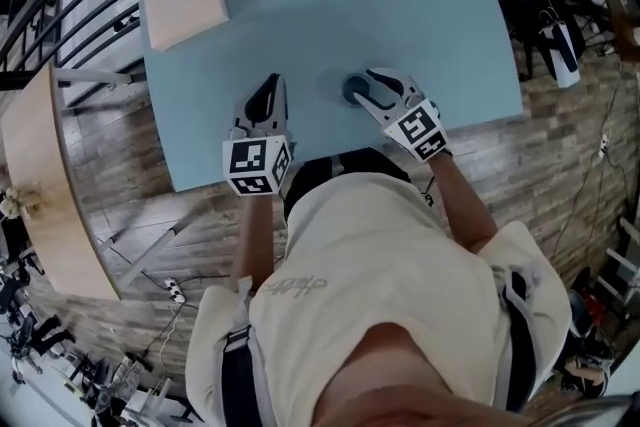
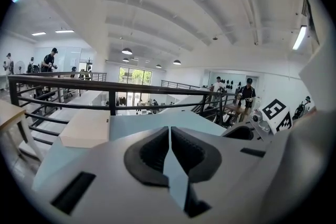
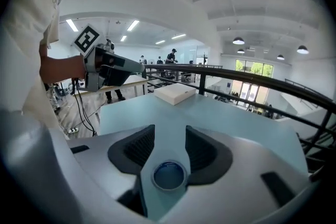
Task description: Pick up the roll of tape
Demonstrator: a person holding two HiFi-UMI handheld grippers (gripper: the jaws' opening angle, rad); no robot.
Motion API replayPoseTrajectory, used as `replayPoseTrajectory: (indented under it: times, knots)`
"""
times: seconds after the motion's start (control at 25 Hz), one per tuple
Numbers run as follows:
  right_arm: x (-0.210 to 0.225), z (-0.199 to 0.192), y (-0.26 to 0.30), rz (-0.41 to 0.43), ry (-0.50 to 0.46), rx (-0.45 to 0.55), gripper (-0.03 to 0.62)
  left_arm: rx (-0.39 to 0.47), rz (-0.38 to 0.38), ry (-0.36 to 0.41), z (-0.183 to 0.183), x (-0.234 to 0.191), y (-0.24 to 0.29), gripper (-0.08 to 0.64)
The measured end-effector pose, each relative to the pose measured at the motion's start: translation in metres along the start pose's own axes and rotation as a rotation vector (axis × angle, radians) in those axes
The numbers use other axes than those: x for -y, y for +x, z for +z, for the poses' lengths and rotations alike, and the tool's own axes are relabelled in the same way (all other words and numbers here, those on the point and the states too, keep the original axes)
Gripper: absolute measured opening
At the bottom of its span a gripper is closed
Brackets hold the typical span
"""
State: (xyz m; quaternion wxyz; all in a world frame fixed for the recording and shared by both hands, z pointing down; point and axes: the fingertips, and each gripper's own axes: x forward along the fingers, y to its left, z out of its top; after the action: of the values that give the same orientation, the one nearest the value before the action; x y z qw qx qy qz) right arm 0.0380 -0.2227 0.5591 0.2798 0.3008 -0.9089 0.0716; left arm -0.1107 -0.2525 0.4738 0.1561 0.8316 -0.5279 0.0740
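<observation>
Now the right gripper (image 3: 169, 139) straddles the roll of tape (image 3: 169, 176), which lies flat on the blue table (image 3: 226, 113) between its spread jaws, so the next move is probably to clench and lift, while the left gripper (image 2: 170, 139) at the roll's nine o'clock is pinched together on nothing.
</observation>
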Motion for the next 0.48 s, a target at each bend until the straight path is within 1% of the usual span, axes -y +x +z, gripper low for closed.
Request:
replayPoseTrajectory:
  times: [0.12,0.32,0.48]
  knots:
    - [-0.009,-0.017,0.011,0.037,0.006,-0.046,0.187,-0.011,0.009,-0.014,-0.007,-0.002,-0.004,0.029]
    - [-0.019,-0.043,0.029,0.070,0.022,-0.108,0.195,-0.033,0.015,-0.035,-0.019,-0.009,-0.008,0.029]
    - [-0.027,-0.061,0.040,0.096,0.004,-0.163,0.198,-0.042,0.021,-0.042,-0.025,-0.011,-0.012,0.029]
